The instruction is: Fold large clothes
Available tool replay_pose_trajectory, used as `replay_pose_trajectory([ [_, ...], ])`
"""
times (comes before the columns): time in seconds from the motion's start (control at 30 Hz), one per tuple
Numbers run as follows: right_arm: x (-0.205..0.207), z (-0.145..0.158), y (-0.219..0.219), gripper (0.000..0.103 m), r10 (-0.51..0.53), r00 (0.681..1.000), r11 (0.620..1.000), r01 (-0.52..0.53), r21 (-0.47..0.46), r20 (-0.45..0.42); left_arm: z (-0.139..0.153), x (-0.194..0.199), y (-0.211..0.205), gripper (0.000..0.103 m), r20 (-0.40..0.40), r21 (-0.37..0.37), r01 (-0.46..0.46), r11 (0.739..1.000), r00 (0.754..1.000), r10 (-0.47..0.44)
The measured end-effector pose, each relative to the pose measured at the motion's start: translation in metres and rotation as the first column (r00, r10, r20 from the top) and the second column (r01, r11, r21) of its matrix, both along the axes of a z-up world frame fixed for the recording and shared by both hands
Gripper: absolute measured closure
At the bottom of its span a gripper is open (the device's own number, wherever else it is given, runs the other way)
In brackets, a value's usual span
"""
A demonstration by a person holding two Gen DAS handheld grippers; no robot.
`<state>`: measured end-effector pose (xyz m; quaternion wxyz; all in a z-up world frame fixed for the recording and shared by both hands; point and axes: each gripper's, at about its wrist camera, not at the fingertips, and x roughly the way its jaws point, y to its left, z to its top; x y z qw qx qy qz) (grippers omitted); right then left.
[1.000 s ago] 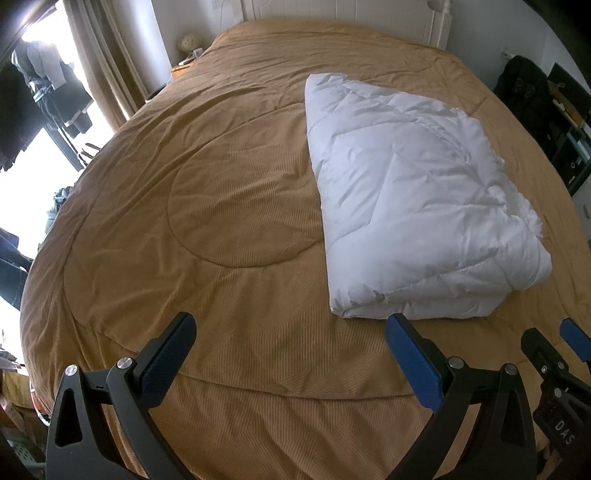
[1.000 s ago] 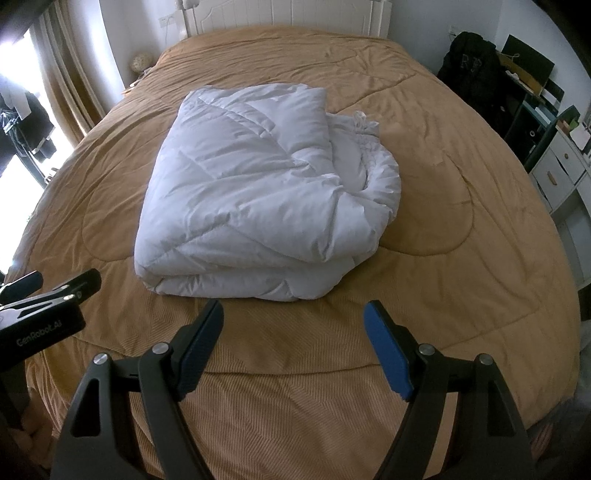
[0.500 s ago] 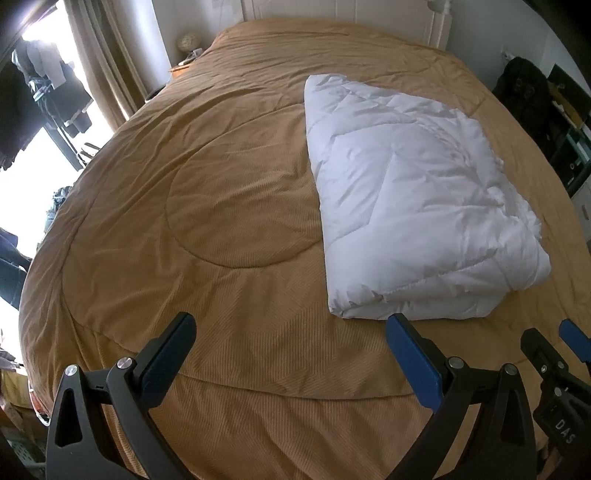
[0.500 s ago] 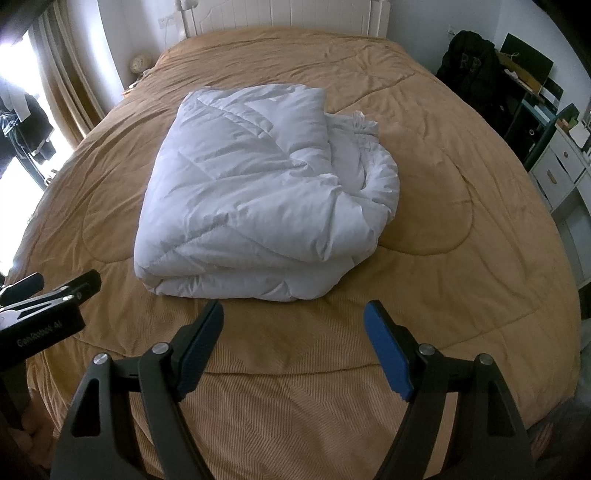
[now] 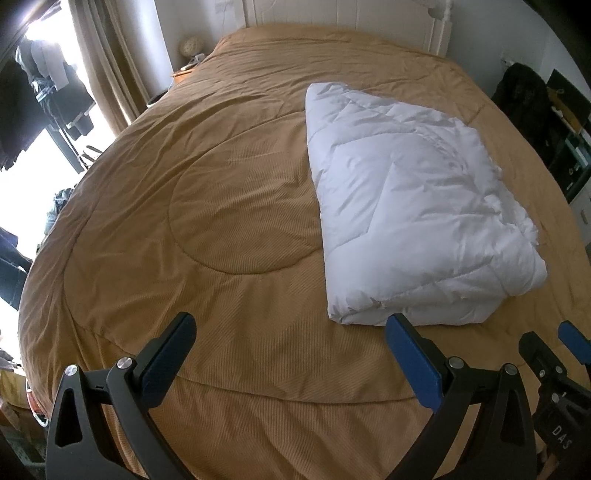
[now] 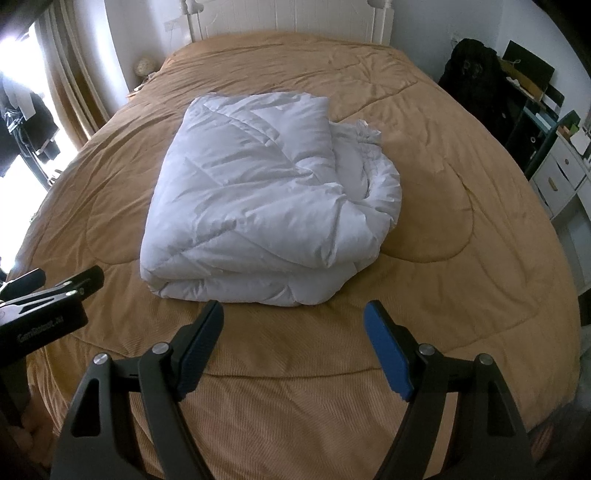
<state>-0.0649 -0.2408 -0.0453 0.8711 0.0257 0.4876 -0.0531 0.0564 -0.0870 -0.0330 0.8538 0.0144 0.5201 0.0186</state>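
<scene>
- The white duvet lies in a thick, stacked bundle on the tan bedspread, roughly in the middle of the bed, with its near folded edge facing both cameras.
- Judging by the layers visible along that near edge, the folding looks far along, perhaps done; the step in hand seems to be a check or a pause between folds.
- The right side of the bundle is untidy: a rumpled roll of fabric bulges out beyond the flat top layer.
- If another move is wanted, it calls for tucking that loose roll in or squaring the edges. The stuffing is puffy and springy, so a pinch would need to take a good bite of fabric to hold.
- The left tongs are spread wide and hold nothing. They hang over bare bedspread near the foot of the bed, with the duvet's near left corner just beyond the right finger.
- The right tongs are likewise wide apart and empty, pointed straight at the bundle's near edge, just short of it and not touching.
- Both are held low and level, side by side.
- A white headboard stands at the far end.
</scene>
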Motion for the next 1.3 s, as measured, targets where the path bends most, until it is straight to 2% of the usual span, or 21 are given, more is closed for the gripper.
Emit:
replay_pose_trajectory([
  [0.87,0.0023,-0.0004,-0.0055,0.024,-0.008,1.000,1.000,0.008,-0.001,0.002,0.0059,-0.0023,0.0013,0.001,0.026,0.000,-0.029,1.000,0.999,0.029],
  [1.3,0.0010,-0.0006,-0.0046,0.024,-0.011,1.000,1.000,0.011,-0.001,0.002,0.0037,-0.0004,0.0011,0.001,0.014,-0.002,-0.023,1.000,1.000,0.023],
])
